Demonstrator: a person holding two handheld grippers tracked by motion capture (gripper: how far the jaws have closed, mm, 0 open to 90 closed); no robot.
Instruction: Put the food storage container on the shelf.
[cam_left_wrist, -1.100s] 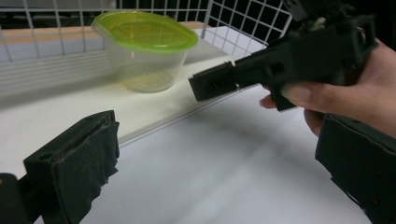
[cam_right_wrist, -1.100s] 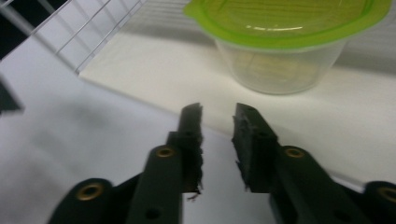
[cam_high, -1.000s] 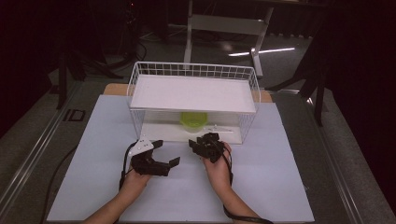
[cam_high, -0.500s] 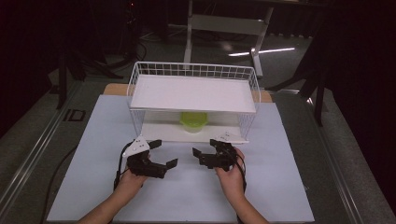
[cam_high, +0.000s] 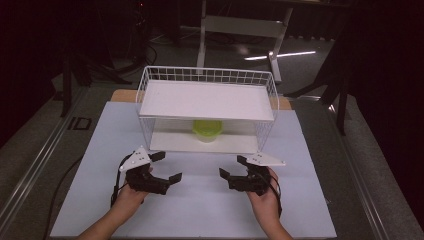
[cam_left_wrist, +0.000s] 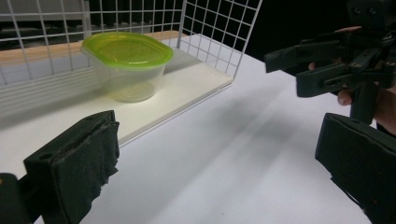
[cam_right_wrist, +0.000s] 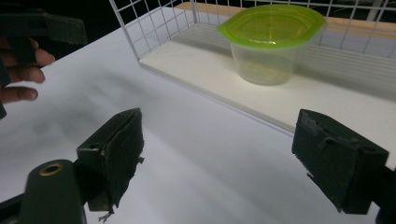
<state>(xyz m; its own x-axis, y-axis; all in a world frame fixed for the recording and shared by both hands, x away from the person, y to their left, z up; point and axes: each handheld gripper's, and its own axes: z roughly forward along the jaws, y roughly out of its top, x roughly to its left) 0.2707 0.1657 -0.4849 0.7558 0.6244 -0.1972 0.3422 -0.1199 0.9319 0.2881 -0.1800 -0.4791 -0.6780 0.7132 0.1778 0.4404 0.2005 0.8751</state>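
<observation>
A clear plastic container with a green lid (cam_high: 207, 130) (cam_left_wrist: 127, 65) (cam_right_wrist: 271, 41) stands on the lower shelf of a white wire rack (cam_high: 207, 100). My left gripper (cam_high: 165, 167) rests low over the white table in front of the rack's left half, open and holding nothing. My right gripper (cam_high: 234, 167) sits in front of the rack's right half, also open with nothing in it, jaws pointing left toward the other gripper. In the left gripper view the right gripper (cam_left_wrist: 327, 60) and a hand appear at the far right.
The rack's upper shelf (cam_high: 210, 97) is a bare white board with a wire rim. The white table top (cam_high: 200, 200) spreads between and around the grippers. Dark floor, chair legs and a stand (cam_high: 240, 30) lie beyond the table.
Both hands have drawn back toward the near edge, away from the rack. The right gripper moved right and lower. Both stayed open.
</observation>
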